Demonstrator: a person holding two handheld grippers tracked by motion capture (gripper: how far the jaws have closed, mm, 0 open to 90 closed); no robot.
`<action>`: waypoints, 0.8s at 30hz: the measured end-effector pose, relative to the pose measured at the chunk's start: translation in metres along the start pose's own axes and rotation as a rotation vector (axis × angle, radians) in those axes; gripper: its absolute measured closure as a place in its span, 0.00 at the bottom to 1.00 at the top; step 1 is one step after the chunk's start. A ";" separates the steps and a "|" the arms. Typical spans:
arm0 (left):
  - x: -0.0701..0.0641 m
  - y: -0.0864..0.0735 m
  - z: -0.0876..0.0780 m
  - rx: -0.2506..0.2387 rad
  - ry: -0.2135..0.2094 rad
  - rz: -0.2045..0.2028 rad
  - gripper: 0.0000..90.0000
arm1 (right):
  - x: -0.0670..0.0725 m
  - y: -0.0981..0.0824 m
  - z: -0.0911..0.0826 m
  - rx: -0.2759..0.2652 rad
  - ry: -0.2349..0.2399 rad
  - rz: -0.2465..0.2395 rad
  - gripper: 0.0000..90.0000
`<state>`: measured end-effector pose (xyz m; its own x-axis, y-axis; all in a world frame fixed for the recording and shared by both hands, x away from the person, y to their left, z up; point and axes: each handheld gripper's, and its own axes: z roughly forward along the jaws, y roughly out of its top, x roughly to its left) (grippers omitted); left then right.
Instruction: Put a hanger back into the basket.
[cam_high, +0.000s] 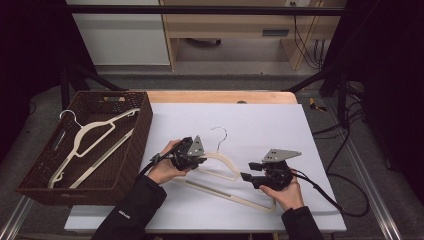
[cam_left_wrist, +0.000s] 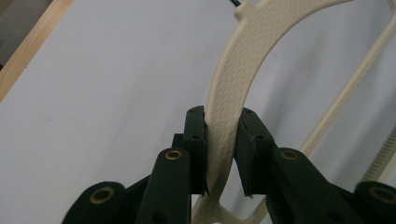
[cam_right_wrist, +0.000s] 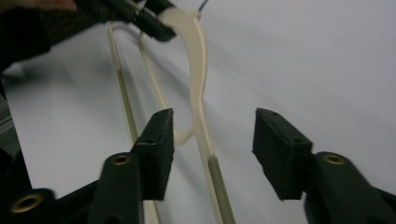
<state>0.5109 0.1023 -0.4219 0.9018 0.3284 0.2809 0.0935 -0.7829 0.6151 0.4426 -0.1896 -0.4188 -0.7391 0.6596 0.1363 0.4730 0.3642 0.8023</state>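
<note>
A cream clothes hanger (cam_high: 225, 170) with a metal hook lies on the white sheet (cam_high: 260, 125). My left gripper (cam_high: 200, 161) is shut on its left shoulder; in the left gripper view the pads (cam_left_wrist: 198, 140) press both sides of the flat cream arm (cam_left_wrist: 233, 79). My right gripper (cam_high: 248, 170) is at the hanger's right arm with its jaws apart. In the right gripper view the thin arm (cam_right_wrist: 198, 70) runs between the pads (cam_right_wrist: 161, 140) without touching them, and the left gripper (cam_right_wrist: 149, 21) shows farther off, closed on the hanger.
A dark brown wicker basket (cam_high: 142, 120) stands at the table's left with another cream hanger (cam_high: 95, 135) inside. A wooden table edge (cam_high: 220, 96) runs along the back. A black cable (cam_high: 325, 195) trails off to the right.
</note>
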 end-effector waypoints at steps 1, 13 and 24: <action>-0.002 0.000 -0.003 -0.001 0.000 0.000 0.84 | 0.001 0.004 0.001 -0.020 0.008 0.002 0.50; -0.021 -0.001 -0.018 -0.017 0.018 0.006 0.84 | 0.007 0.021 0.039 0.051 0.093 0.000 0.67; -0.026 -0.001 -0.029 -0.060 -0.037 -0.043 0.81 | 0.010 0.023 0.037 0.074 0.203 -0.005 0.91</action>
<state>0.4748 0.1104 -0.4085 0.9125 0.3405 0.2268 0.1079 -0.7350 0.6694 0.4644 -0.1500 -0.4207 -0.8193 0.5147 0.2527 0.4976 0.4193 0.7594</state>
